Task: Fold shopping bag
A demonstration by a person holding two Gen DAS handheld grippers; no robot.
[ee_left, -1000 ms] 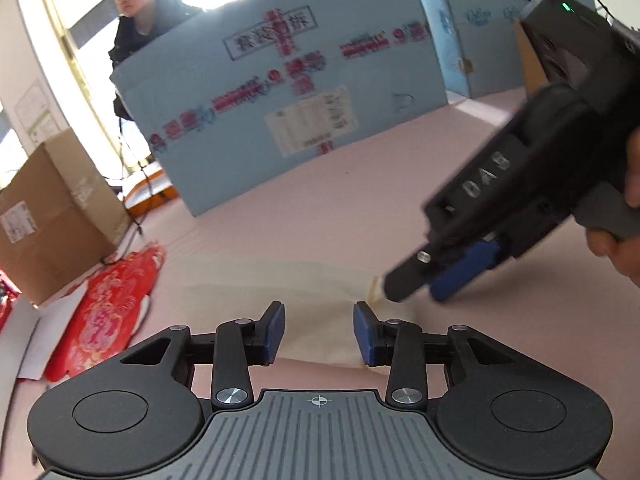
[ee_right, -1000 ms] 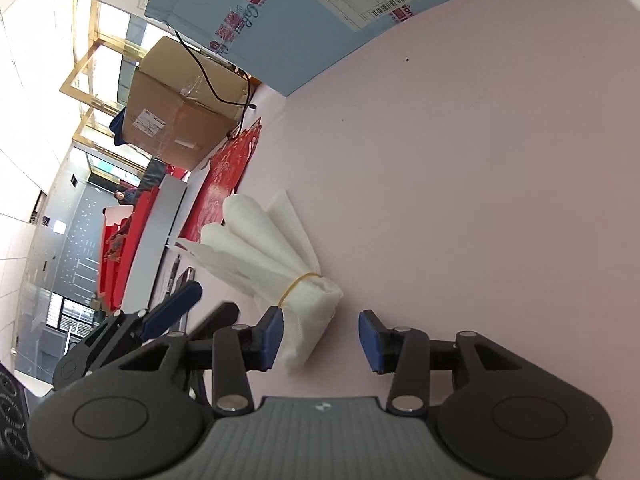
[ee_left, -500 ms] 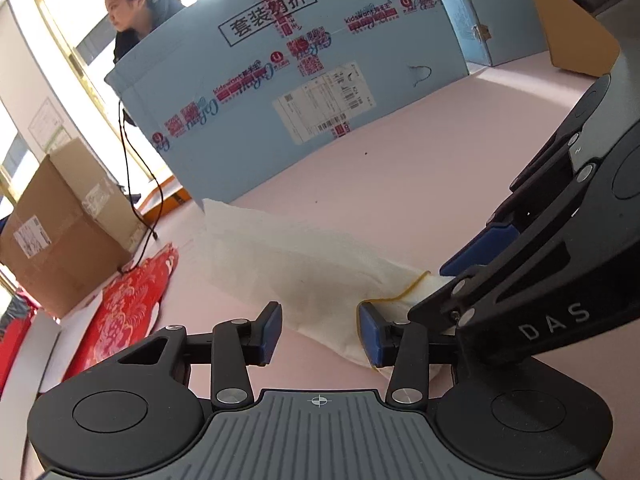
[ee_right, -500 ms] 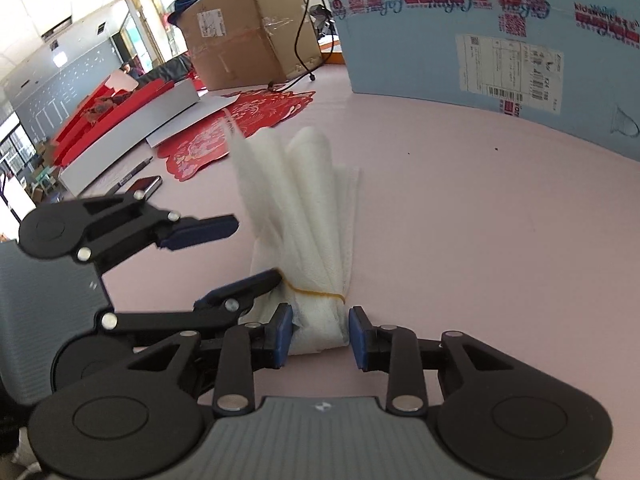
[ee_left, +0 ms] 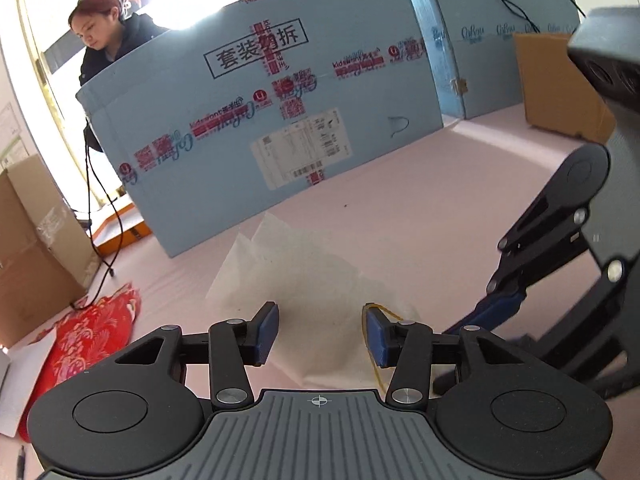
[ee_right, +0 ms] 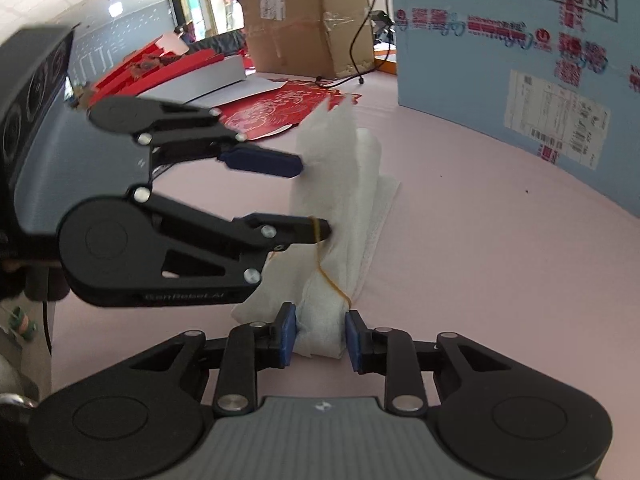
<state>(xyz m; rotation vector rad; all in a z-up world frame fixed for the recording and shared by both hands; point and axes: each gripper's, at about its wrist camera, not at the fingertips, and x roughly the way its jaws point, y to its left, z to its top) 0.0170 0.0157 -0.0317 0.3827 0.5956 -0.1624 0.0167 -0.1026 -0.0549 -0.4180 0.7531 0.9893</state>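
Softness is what I'd plan around: the bundled white thin-plastic shopping bag (ee_right: pixel 340 216) at frame centre on the pink surface (ee_right: pixel 500 260) looks light and slippery. My right gripper (ee_right: pixel 320 334) fingers are closing on its bottom end; left gripper (ee_right: pixel 314 200) fingers are opening, yellow rubber band (ee_right: pixel 320 248) hooked on one.

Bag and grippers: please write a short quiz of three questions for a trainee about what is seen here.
1. True or false: the band lies apart from the bag.
2. Which pads have the bag's end between them? A: left gripper. B: right gripper.
3. What colour is the big box behind the bag?

Key:
1. False. It rings the bag and hooks over a finger of the left gripper, whose jaws are opening.
2. B. Its jaws are closing on the bag.
3. Blue.
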